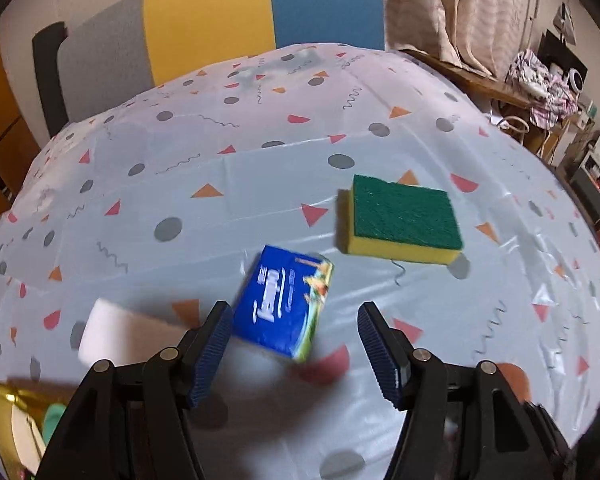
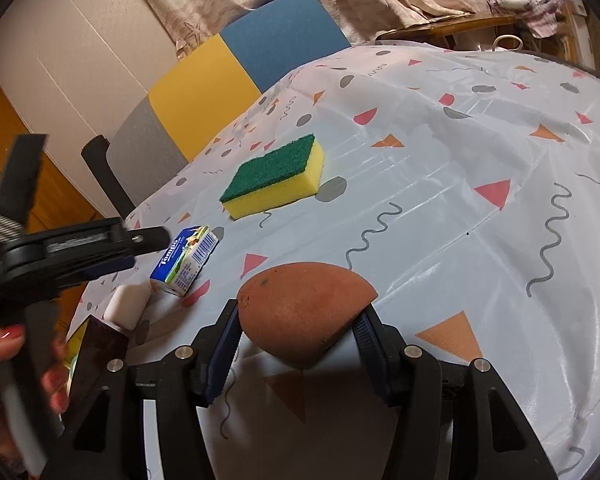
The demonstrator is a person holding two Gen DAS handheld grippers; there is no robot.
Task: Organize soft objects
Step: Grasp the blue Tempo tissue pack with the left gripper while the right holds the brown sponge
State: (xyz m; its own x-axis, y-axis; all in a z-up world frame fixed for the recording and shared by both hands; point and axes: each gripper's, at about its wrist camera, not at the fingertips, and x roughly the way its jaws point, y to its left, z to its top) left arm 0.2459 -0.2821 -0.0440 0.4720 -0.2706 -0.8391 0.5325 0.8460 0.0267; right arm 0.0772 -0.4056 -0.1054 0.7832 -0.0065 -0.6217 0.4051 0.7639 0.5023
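A blue tissue pack (image 1: 285,307) lies on the patterned tablecloth just ahead of my open left gripper (image 1: 296,322), close to its left finger. It also shows in the right wrist view (image 2: 185,259). A yellow sponge with a green scrub top (image 1: 403,219) lies farther right and also shows in the right wrist view (image 2: 277,176). A white foam block (image 1: 130,338) lies left of the left gripper. My right gripper (image 2: 297,330) is shut on a brown teardrop-shaped sponge (image 2: 305,310), held above the table.
A gold-rimmed box (image 1: 4,424) with items inside sits at the table's near left corner. A chair with grey, yellow and blue panels (image 1: 220,28) stands behind the table. A cluttered wooden shelf (image 1: 532,96) is at the far right.
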